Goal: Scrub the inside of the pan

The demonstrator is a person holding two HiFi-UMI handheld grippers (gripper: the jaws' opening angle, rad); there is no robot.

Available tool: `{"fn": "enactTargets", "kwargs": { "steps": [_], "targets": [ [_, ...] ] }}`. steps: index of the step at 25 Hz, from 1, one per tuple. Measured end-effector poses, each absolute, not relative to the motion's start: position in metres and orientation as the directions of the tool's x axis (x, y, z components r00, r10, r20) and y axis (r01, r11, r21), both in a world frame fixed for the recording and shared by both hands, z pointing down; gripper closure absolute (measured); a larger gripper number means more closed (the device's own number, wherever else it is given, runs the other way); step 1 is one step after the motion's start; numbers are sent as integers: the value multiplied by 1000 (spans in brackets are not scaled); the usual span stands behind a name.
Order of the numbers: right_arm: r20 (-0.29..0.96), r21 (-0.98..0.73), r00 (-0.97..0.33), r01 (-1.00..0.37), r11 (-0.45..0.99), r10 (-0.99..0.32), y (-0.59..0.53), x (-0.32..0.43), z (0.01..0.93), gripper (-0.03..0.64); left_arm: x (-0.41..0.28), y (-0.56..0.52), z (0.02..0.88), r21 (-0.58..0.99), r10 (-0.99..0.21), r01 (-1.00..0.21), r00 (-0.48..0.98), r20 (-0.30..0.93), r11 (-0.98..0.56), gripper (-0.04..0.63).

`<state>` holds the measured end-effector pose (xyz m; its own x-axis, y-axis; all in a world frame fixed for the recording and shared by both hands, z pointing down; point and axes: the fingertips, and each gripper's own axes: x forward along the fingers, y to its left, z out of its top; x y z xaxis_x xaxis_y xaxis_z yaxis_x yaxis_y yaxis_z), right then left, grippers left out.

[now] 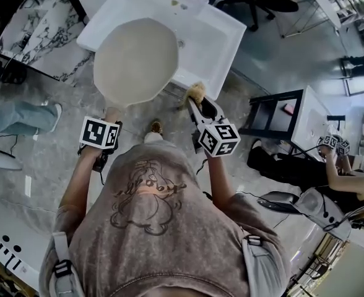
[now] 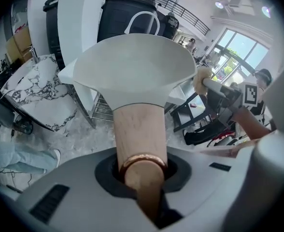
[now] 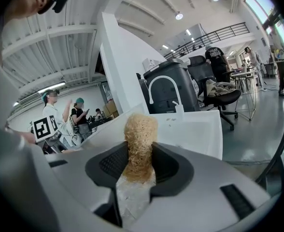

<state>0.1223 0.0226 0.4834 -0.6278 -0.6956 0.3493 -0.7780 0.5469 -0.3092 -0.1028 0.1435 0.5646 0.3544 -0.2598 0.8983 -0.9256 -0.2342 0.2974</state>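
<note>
A pan with a pale cream inside hangs tilted over the white sink, its inside facing up in the head view. My left gripper is shut on its wooden handle, and the pan shows white from underneath in the left gripper view. My right gripper is shut on a tan fibrous scrubber, which sits just off the pan's lower right rim. In the right gripper view the scrubber stands up between the jaws of the right gripper, with the sink behind.
A marble-topped table stands left of the sink and a black shelf frame to its right. Another person with grippers sits at the far right. A faucet and a black bin rise behind the sink.
</note>
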Motion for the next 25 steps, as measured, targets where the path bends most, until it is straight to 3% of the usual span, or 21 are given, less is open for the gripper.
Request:
{"fn": "enactTargets", "kwargs": {
  "steps": [14, 25],
  "targets": [
    [366, -288, -583, -812, 508, -725, -65, 133, 480, 460, -107, 56, 569, 291, -206, -908, 360, 910, -302, 526],
    [344, -297, -522, -849, 437, -780, -105, 120, 479, 460, -133, 1, 576, 216, -116, -837, 313, 943, -503, 526]
  ]
}}
